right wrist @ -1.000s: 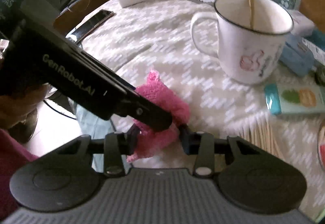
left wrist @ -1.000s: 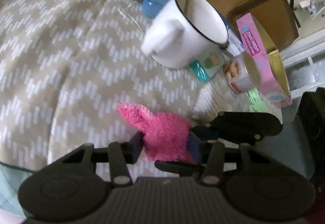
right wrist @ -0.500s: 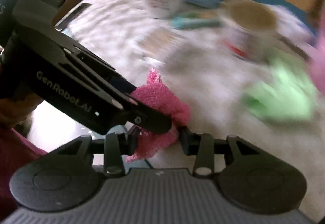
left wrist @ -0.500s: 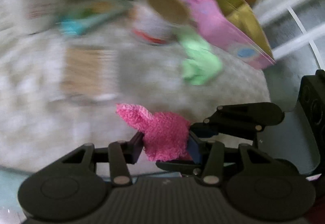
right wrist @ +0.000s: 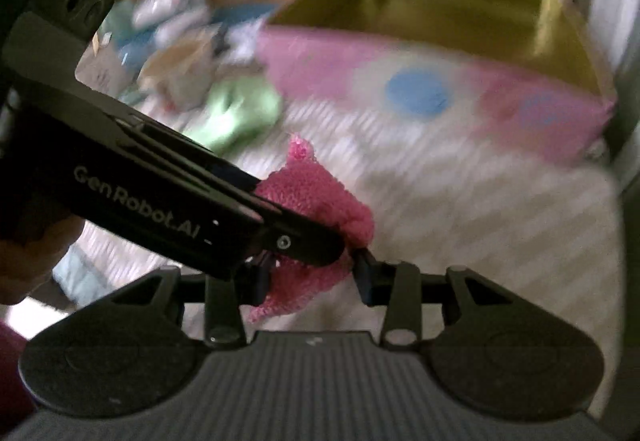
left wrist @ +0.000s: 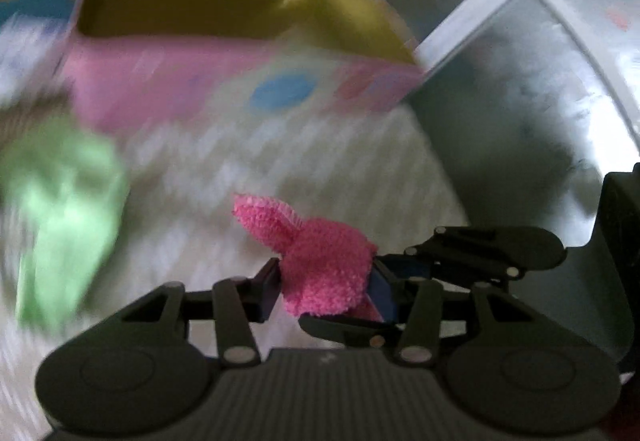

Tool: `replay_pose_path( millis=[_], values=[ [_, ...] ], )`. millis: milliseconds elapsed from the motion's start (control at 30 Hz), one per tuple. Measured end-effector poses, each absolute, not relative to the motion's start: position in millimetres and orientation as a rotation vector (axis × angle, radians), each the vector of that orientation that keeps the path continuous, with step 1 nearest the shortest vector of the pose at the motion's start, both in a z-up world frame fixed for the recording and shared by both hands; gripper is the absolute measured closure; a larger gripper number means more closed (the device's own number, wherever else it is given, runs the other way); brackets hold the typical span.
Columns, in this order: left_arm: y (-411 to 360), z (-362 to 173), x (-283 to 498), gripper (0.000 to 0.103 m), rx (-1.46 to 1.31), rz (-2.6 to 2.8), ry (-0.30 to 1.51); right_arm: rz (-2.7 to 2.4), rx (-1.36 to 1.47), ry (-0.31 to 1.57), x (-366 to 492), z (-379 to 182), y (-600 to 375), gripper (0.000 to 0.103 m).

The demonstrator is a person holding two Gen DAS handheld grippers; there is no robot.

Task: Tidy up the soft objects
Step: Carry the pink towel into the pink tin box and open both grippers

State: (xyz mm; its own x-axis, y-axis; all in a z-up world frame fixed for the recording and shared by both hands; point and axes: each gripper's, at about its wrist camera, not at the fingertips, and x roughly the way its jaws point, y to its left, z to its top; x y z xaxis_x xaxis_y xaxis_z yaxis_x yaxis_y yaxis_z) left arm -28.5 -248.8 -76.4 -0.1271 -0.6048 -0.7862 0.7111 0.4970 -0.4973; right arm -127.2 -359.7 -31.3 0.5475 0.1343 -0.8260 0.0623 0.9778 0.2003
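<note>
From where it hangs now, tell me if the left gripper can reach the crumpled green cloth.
Probably not yet: the left gripper is shut on the fuzzy pink cloth, which the right gripper also pinches. The crumpled green cloth itself lies uncovered.

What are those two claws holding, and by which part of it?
Both hold one pink cloth. The left gripper pinches its bunched middle, with a corner poking forward; the right gripper pinches it lower down, near the other end.
</note>
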Motion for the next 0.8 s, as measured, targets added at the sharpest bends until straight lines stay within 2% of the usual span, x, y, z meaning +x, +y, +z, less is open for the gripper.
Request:
replay_pose_path(
  millis=[200,300,433,567,800],
  values=[
    [-298,-18,-12,0.057,0.115,-1.205,1.079,-0.079,0.176,0.787,-102,7,-411,0.059],
    [-326,1,3,0.057,0.129,-1.18,1.011,-0.121,0.161,0.764,-73,2,-430,0.058],
    [-359,-5,21,0.057,0.166,-1.073,0.978,-0.182,0.152,0.821,-47,-26,-442,0.052],
    [-371,-22,27,0.056,0.206,-0.937,0.975,-0.224,0.11,0.815,-49,-31,-437,0.031],
    [-331,-11,26,0.054,0.193,-0.841,0.906,-0.223,0.184,0.714,-96,-8,-421,0.032]
  ],
)
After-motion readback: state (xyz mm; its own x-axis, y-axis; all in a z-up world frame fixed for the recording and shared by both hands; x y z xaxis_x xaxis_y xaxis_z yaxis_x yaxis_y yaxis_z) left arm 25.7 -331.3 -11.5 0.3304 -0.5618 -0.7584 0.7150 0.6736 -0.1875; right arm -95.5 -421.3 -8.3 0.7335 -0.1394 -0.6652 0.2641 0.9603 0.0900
